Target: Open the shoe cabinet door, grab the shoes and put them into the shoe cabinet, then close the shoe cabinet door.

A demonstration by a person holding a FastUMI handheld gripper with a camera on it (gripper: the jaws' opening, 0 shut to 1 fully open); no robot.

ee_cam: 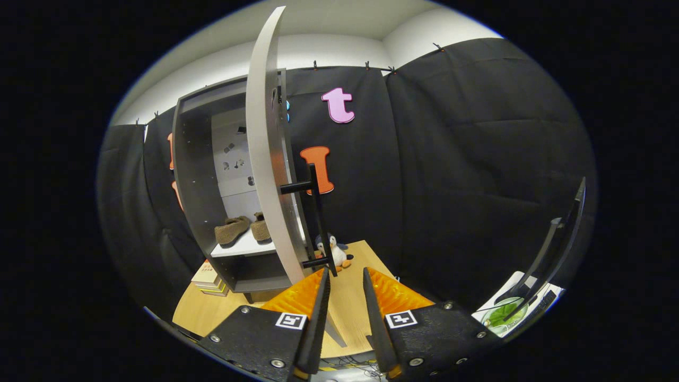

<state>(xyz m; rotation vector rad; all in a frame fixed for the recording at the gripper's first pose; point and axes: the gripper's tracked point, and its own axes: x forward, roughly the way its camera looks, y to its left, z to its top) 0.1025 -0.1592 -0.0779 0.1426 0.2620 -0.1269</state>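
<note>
The open door (268, 159) hides part of the right shoe (260, 227) and the cabinet's (196, 175) right side. A toy penguin (336, 252) is partly behind the door's handle (317, 217). The marks on the cabinet's back wall are too small to tell

gripper (344, 278) held level – fingers parted by a narrow gap, gripping nothing.

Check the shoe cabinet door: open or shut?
Open. The door swings out edge-on toward the gripper, exposing both shoes on the shelf. The fingers stand apart, holding nothing, just short of the handle.
</note>
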